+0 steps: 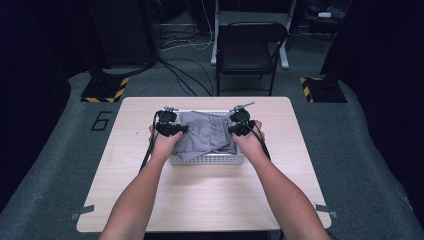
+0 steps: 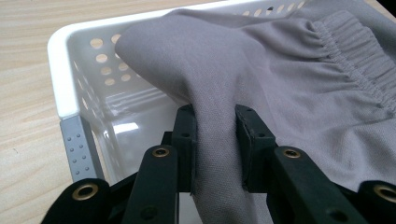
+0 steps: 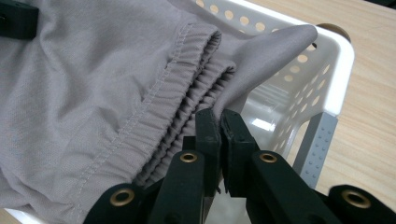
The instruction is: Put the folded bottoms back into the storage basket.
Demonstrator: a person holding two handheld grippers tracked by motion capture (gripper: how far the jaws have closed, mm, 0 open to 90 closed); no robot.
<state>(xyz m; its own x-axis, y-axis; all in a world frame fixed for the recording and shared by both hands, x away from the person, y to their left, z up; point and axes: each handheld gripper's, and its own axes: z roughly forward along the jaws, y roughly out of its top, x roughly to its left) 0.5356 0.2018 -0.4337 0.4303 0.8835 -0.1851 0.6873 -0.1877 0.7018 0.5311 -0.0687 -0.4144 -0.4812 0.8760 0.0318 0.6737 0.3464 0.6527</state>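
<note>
Grey garment held over a white perforated basket by both grippers, centre of the high view.

Folded grey fabric with an elastic waistband, draped across the basket's top and hanging into it, at the middle of the frame. Pinched at its left edge by the left gripper, jaws set narrowly apart with a thick fold of cloth clamped between them. Pinched at its right edge by the right gripper, jaws nearly together on a thin fold just beside the waistband. Basket corner with a grey post at left of the left gripper view. Beneath, a light wooden table; forearms entering from the bottom edge. Beyond, at upper centre, a dark folding chair on grey floor.
</note>
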